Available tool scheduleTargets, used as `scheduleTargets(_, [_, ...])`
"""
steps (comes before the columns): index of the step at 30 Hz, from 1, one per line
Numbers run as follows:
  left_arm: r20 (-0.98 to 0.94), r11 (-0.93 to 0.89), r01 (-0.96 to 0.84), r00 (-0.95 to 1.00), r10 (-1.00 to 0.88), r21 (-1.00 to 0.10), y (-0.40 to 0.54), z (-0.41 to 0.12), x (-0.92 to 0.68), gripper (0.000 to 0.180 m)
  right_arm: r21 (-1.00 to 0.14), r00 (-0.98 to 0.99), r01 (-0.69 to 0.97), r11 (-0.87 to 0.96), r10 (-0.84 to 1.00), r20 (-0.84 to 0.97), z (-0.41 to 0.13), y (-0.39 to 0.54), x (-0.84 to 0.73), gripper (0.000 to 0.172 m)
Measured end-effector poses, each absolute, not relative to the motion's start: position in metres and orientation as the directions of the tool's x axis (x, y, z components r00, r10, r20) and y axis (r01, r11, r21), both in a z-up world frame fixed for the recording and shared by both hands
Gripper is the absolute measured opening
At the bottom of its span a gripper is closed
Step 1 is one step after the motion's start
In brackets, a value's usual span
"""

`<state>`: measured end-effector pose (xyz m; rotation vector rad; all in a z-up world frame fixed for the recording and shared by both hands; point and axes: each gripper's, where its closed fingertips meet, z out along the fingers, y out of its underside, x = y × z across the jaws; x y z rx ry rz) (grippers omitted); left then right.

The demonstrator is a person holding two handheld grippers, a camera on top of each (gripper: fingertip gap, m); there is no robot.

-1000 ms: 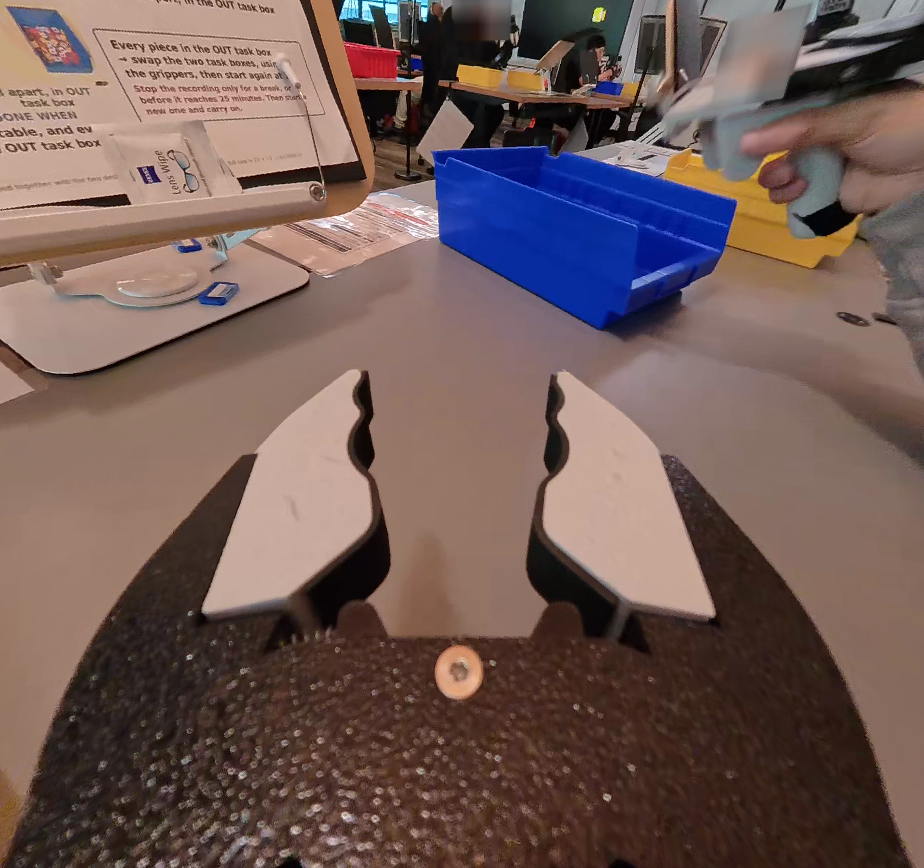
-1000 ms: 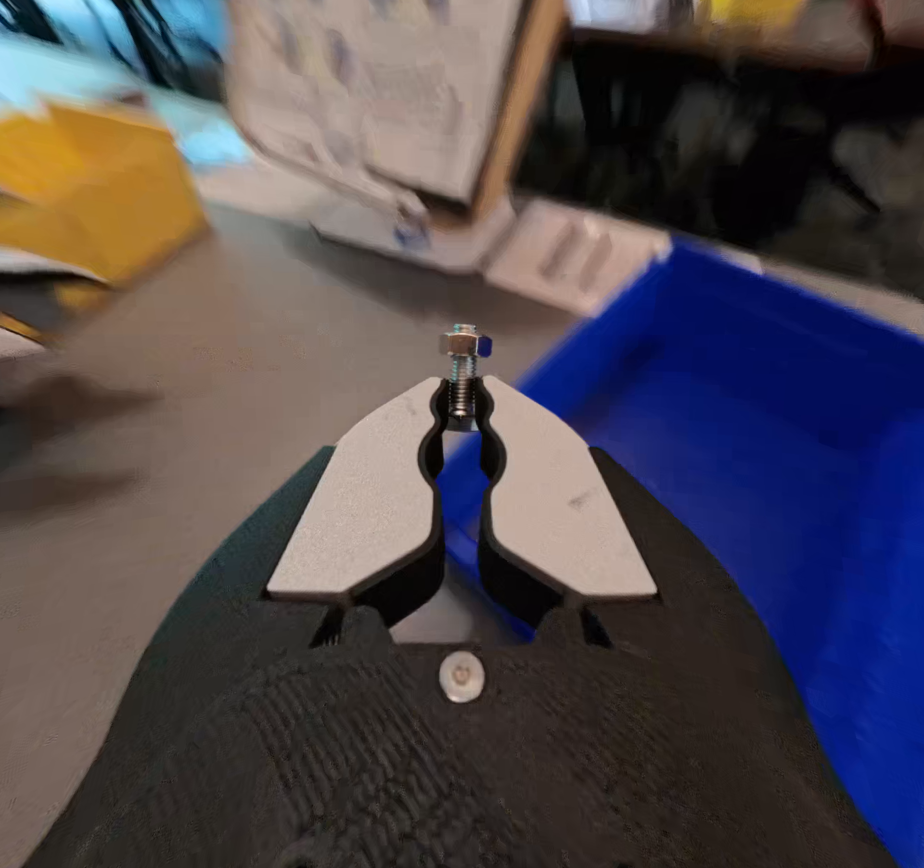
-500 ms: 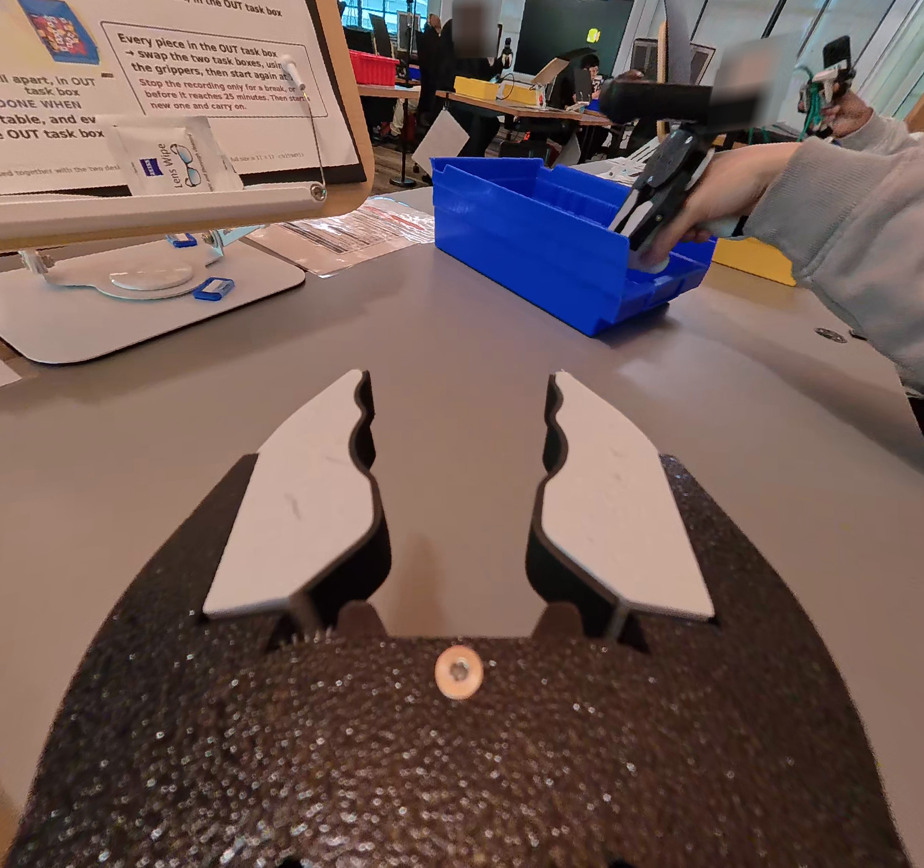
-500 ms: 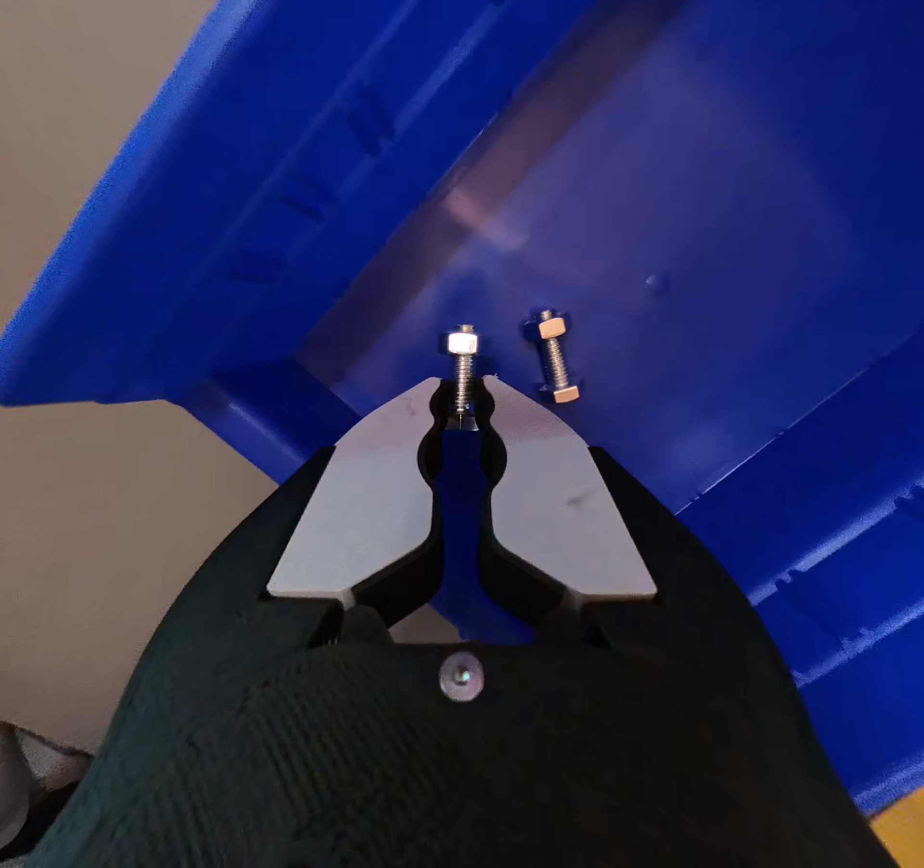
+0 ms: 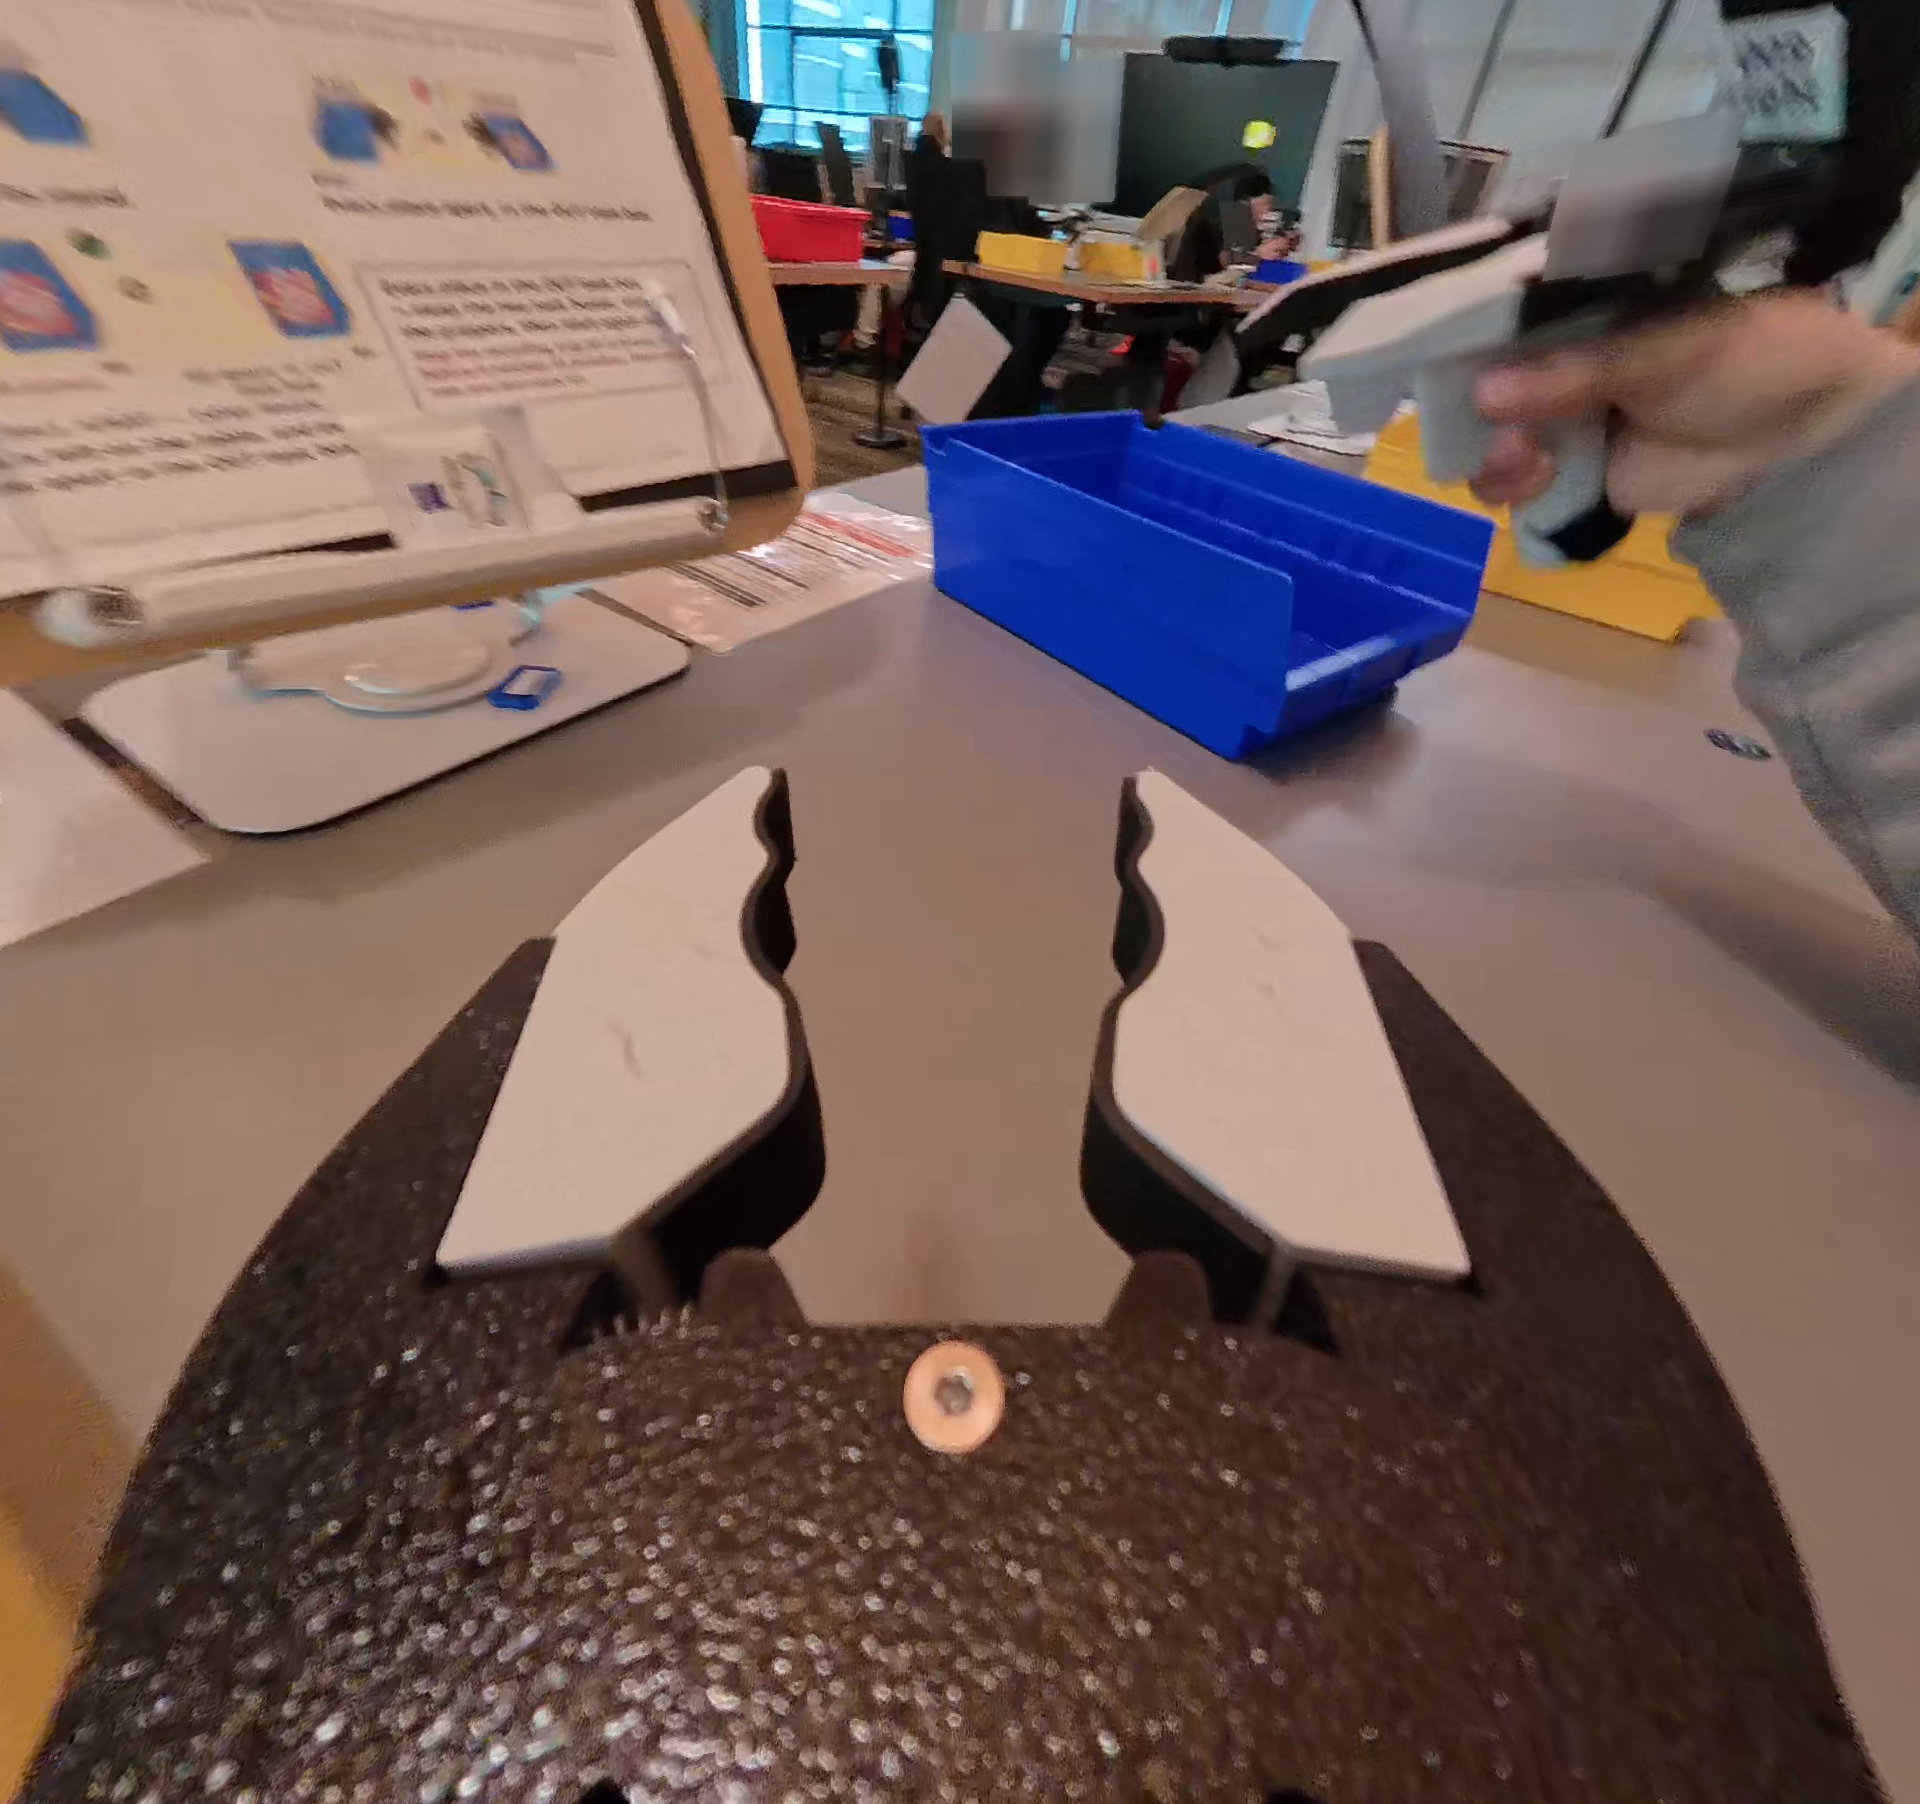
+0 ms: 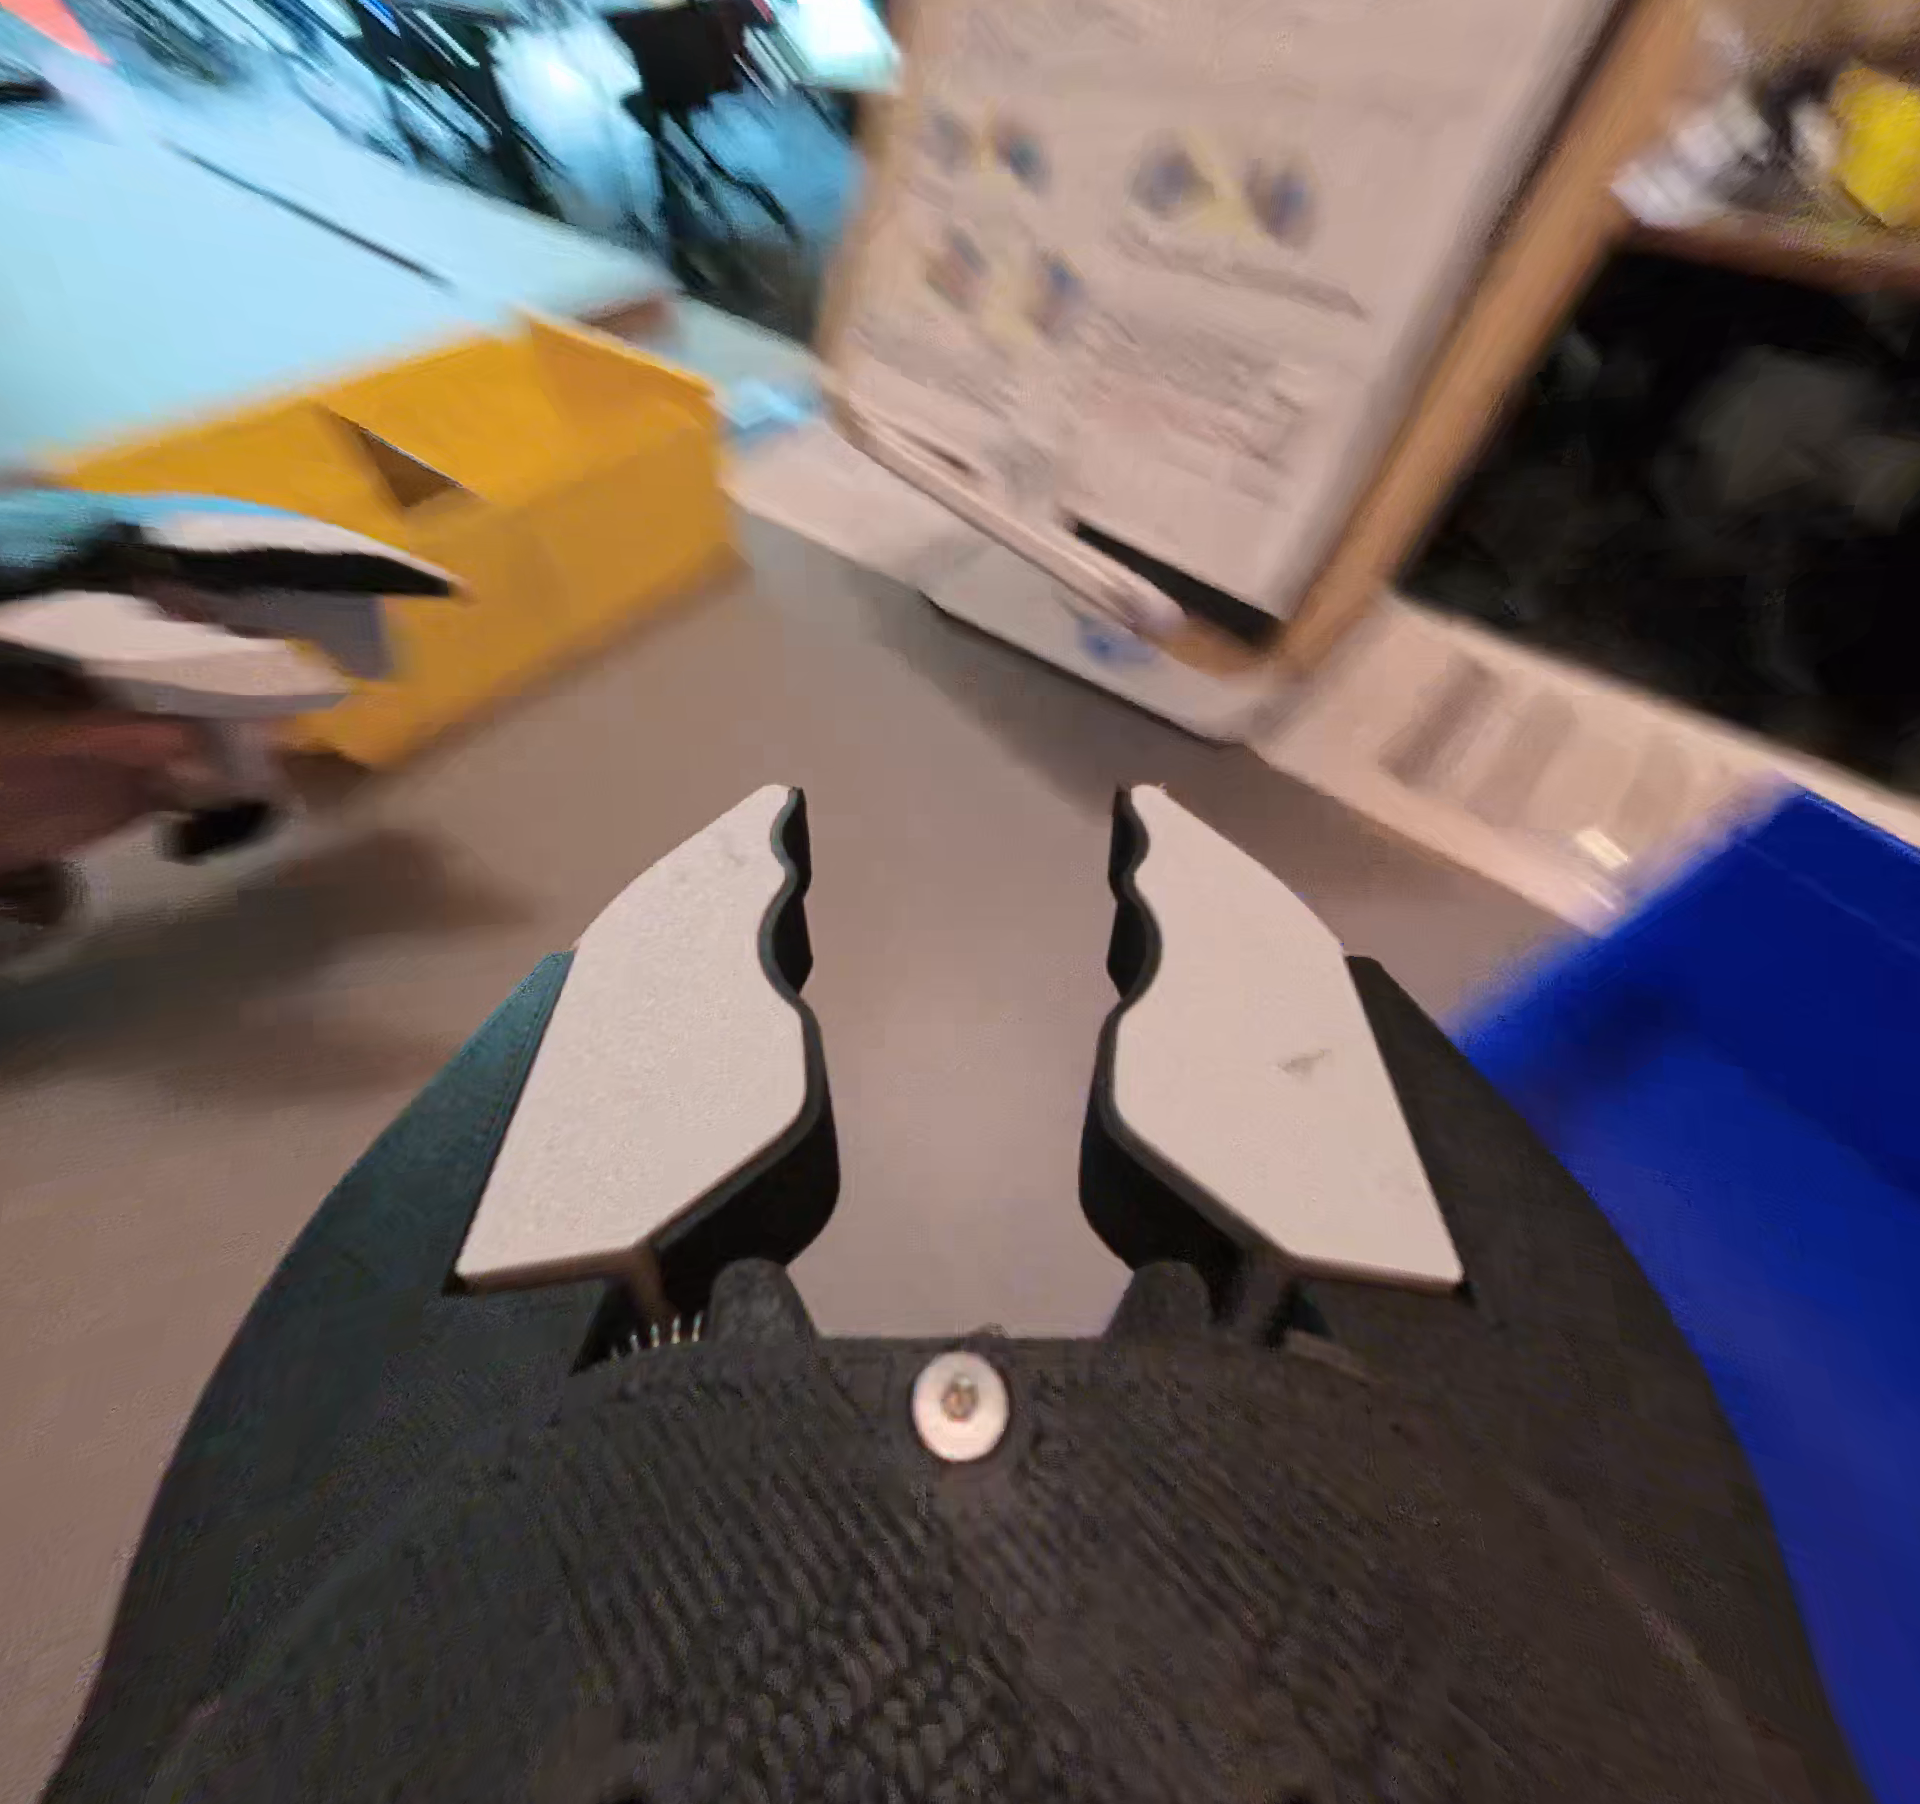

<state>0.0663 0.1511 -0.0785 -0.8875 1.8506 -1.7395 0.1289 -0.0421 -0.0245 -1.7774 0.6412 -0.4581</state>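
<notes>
A wide grey tabletop (image 5: 935, 715) fills the middle of both views, inside a large open workroom with tall windows and more desks far back, seen only in the left wrist view. An instruction board (image 5: 343, 227) on a white stand takes the upper left of the left wrist view and the upper right of the right wrist view. A blue bin (image 5: 1174, 559) sits right of centre in the left view; only its corner shows at the right edge of the right view. A yellow bin (image 6: 468, 507) sits at mid left in the right view; in the left view it lies partly hidden behind a hand.

The left gripper (image 5: 951, 798) hangs low over bare tabletop, jaws wide apart with nothing between them. The right gripper (image 6: 956, 809), blurred, has its jaws wide apart too, holding nothing. In the left view it is seen in a hand (image 5: 1704, 404) at upper right, above the blue bin's far end. Open tabletop lies ahead of both grippers.
</notes>
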Motion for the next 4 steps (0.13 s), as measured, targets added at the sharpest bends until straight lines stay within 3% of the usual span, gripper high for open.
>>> scheduleTargets(1, [0.104,0.010,-0.168,-0.657,-0.747,-0.986,0.163,-0.070,0.068,0.054,-0.979,0.824,-0.141,-0.149,-0.565,-0.032,-0.020,-0.018,0.115,0.056])
scheduleTargets(4, [0.066,0.080,-0.248,-0.527,-0.847,-0.965,0.217,-0.050,0.080,0.051,-0.996,0.887,-0.070,-0.063,-0.461,-0.033,-0.042,0.036,0.092,0.060])
